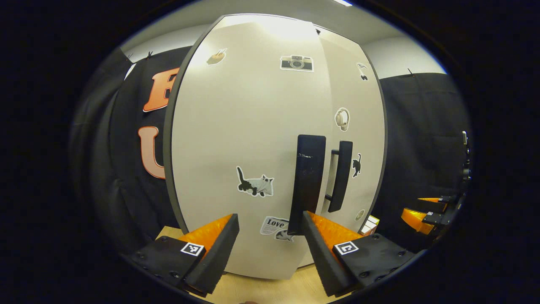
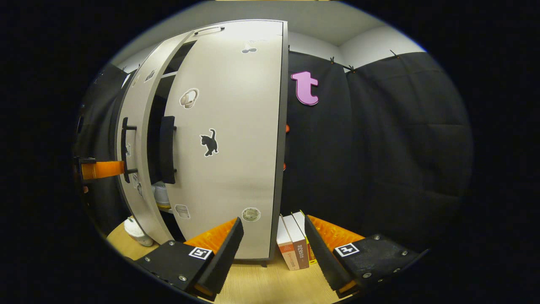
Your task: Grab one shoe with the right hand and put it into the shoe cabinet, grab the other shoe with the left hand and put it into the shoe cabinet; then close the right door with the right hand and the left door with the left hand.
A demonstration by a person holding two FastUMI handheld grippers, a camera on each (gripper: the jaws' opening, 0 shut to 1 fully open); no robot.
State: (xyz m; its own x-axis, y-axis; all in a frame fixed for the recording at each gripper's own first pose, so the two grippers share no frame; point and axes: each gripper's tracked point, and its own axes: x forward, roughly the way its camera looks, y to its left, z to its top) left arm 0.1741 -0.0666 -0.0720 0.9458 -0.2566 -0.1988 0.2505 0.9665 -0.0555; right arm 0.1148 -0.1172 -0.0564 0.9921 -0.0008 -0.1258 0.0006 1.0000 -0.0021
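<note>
my left gripper (image 1: 270, 236) is spread wide with nothing between its fingers, held up close to the left door (image 1: 249, 139) of the shoe cabinet (image 2: 270, 139). the left door's dark handle (image 1: 309, 181) rises just above my right-hand fingertip (image 1: 314, 230), apart from it as far as i can tell. straight ahead between my fingers sits a sticker reading "love" (image 1: 275, 224), above it a cat sticker (image 1: 255, 184), higher up a camera sticker (image 1: 296, 63). beyond the handle, the right door (image 1: 354, 126) carries its own handle (image 1: 341, 175) and a small black cat sticker (image 1: 357, 164). far off to my right i see the other gripper (image 1: 426, 211).

my right gripper (image 2: 272, 240) is also released, gripping nothing, low over the wooden floor (image 2: 261, 287) near the right door's bottom corner. the left door stands ajar — through the dark gap between the doors a white shoe (image 2: 160, 192) rests on a shelf inside. another white shoe (image 2: 137, 232) lies on the floor below the left door, to the left of my fingers. between my fingertips, three books (image 2: 295, 242) lean beside the cabinet — their spine lettering is too small to read
</note>
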